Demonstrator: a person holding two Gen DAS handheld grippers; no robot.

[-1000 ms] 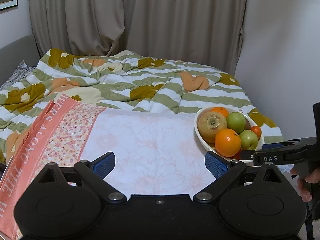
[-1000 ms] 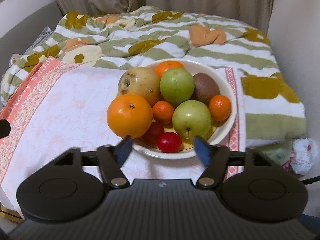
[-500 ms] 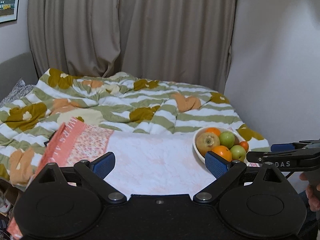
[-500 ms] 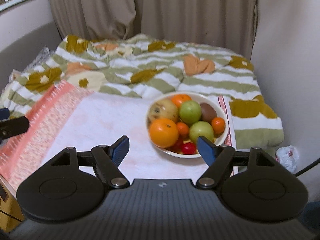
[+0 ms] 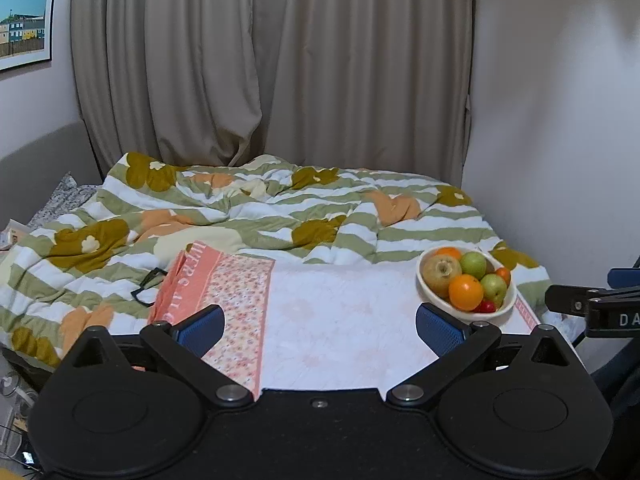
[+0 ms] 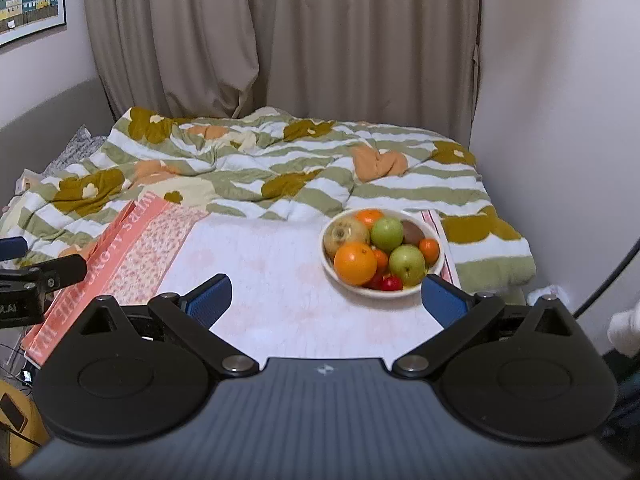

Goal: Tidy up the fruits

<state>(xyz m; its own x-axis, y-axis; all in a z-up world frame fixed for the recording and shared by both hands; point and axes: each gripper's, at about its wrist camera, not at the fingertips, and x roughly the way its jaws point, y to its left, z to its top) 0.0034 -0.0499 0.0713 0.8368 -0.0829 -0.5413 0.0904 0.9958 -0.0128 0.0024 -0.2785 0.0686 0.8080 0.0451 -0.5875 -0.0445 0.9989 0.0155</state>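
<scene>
A white bowl [image 6: 435, 270] of fruit stands on a pink-and-white cloth [image 6: 264, 280] on the bed; it also shows in the left wrist view [image 5: 508, 307]. It holds a large orange [image 6: 355, 263], a brown pear [image 6: 346, 233], two green apples [image 6: 407, 264], a kiwi [image 6: 413, 231], small oranges and red fruits. My left gripper [image 5: 320, 326] is open and empty, well back from the bowl. My right gripper [image 6: 325, 294] is open and empty, near the cloth's front edge, short of the bowl.
A green, white and orange striped quilt [image 5: 240, 216] covers the bed behind the cloth. Black glasses [image 5: 146, 286] lie on the quilt at left. Curtains [image 5: 272, 72] hang behind and a wall [image 5: 560, 120] runs close on the right.
Both grippers have pulled back and up from the bowl, which now looks smaller and farther. Both stay open and empty.
</scene>
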